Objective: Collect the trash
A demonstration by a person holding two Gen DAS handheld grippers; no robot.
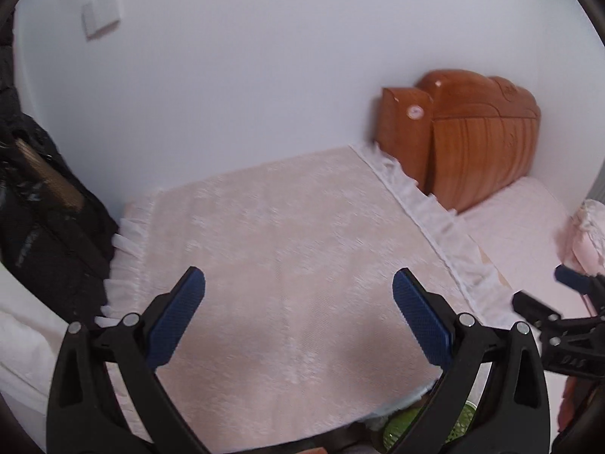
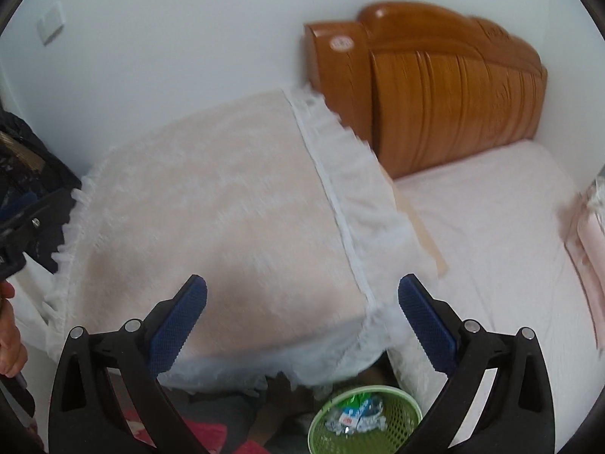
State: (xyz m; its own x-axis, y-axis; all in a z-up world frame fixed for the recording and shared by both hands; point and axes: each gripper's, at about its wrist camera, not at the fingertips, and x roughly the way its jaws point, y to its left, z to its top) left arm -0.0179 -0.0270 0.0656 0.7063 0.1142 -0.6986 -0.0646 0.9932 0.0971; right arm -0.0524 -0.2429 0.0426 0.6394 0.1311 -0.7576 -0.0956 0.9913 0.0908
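A white wall (image 2: 170, 38) backs a bed (image 2: 491, 227) with a carved wooden headboard (image 2: 453, 94). Beside the bed stands a low stand draped in a pale frilled cloth (image 2: 227, 208), its long side running away from the cameras toward the wall.

Below the cloth's near edge sits a round green mesh bin (image 2: 401, 416), mouth facing up, holding crumpled wrappers (image 2: 355, 412) in a loose heap with no clear long axis.

Both claws point forward and downward over the cloth. The right gripper (image 2: 302, 317) has its blue pads spread wide with nothing between them; the left gripper (image 1: 298, 314) is spread the same way, also empty.

The right wrist view shows the bin's contents and part of a hand (image 2: 9, 336) at the left edge. The left wrist view shows only a sliver of the bin (image 1: 401, 423), plus a black bag (image 1: 45, 227) beside the cloth.
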